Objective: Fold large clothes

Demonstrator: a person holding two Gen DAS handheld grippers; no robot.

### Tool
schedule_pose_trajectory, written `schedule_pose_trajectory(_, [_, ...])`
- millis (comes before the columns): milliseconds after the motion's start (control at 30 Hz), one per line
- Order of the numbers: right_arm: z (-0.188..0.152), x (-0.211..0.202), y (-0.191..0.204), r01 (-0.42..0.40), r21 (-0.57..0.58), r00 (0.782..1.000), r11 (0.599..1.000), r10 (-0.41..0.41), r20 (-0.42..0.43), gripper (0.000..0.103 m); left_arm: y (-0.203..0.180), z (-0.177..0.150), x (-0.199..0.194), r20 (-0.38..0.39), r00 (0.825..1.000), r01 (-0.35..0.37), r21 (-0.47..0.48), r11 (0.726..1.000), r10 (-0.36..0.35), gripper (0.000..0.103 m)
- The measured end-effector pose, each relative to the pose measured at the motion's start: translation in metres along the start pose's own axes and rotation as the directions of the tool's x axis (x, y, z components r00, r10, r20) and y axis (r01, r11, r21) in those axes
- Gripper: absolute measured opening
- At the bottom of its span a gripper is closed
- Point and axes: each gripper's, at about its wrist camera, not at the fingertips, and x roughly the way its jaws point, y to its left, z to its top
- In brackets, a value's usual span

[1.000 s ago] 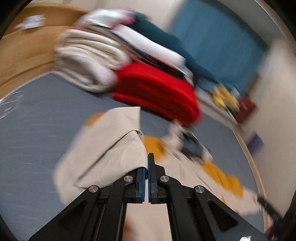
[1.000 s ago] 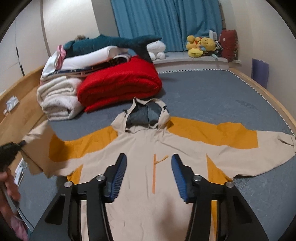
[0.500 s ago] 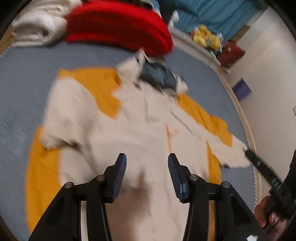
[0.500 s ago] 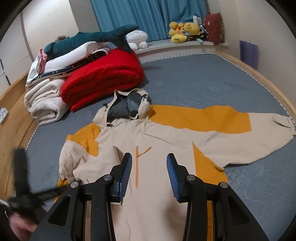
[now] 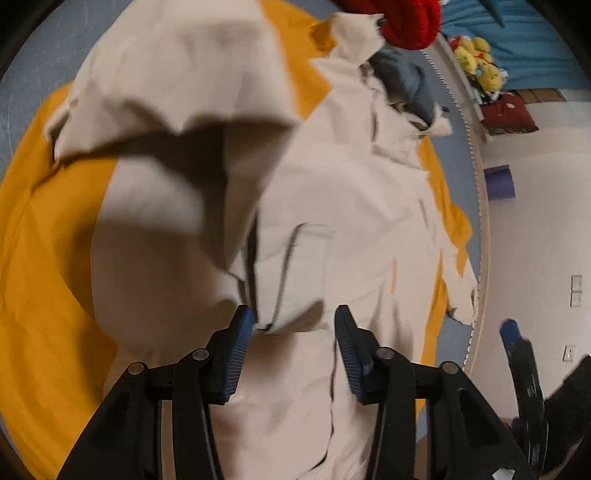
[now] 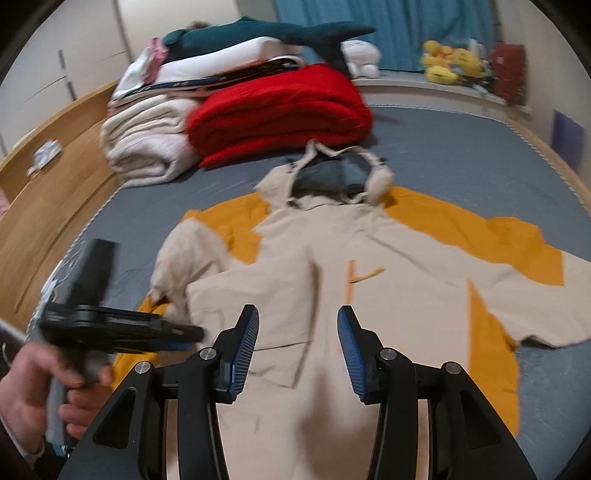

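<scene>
A beige and orange hooded jacket (image 6: 388,258) lies front up on the grey bed (image 6: 461,147). Its left sleeve (image 5: 166,92) is folded in over the chest, and the cuff end lies loose by my left gripper (image 5: 292,314). That gripper's jaws are closing, but the pads press on nothing. In the right wrist view a hand holds the left gripper (image 6: 195,336) low beside the folded sleeve (image 6: 192,251). My right gripper (image 6: 297,312) hangs open above the jacket's lower front with nothing in it. The other sleeve (image 6: 517,251) lies stretched out to the right.
A folded red blanket (image 6: 280,110) and cream blankets (image 6: 147,147) are stacked behind the hood, with a shark plush (image 6: 258,33) on top. A wooden bed frame (image 6: 44,184) runs along the left. Yellow plush toys (image 6: 450,62) sit on the far ledge.
My left gripper has let go of the sleeve, which now lies folded over the jacket. It opened, sank and tipped down toward the fabric. The right gripper has come lower and closer.
</scene>
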Motion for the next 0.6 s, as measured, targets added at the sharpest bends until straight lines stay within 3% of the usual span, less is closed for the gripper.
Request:
schedule_pose_trajectory(67, [-0.003,0.002,0.008,-0.017,-0.04,1.0,0.999,0.017,-0.001,0.048,-0.002,0.001,0.0,0.023,1.0,-0.005,0.016,1.0,0.005,0.012])
schedule_pose_trajectory(167, [-0.009,0.007,0.022,-0.019,-0.134,1.0,0.991,0.019,-0.002,0.058,-0.015,0.002,-0.014,0.09,0.996,-0.007,0.104,0.995,-0.003,0.004])
schedule_pose_trajectory(233, [-0.013,0.012,0.029,-0.001,-0.177,1.0,0.984,0.0,-0.001,0.065,-0.032,0.002,-0.022,0.134,0.991,-0.021,0.188,0.982,-0.004,0.002])
schedule_pose_trajectory(300, [-0.016,0.019,0.031,0.009,-0.197,1.0,0.98,-0.012,-0.017,0.069,-0.047,0.0,-0.031,0.159,0.986,0.009,0.262,0.965,-0.052,0.001])
schedule_pose_trajectory(433, [-0.021,0.033,0.031,-0.002,-0.207,0.998,0.978,-0.011,-0.06,0.069,-0.064,-0.003,-0.035,0.134,0.975,0.127,0.33,0.935,-0.18,0.0])
schedule_pose_trajectory(600, [-0.028,0.053,0.042,0.016,-0.276,0.995,0.961,-0.043,-0.094,0.069,-0.084,-0.008,-0.036,0.098,0.961,0.204,0.384,0.9,-0.26,0.0])
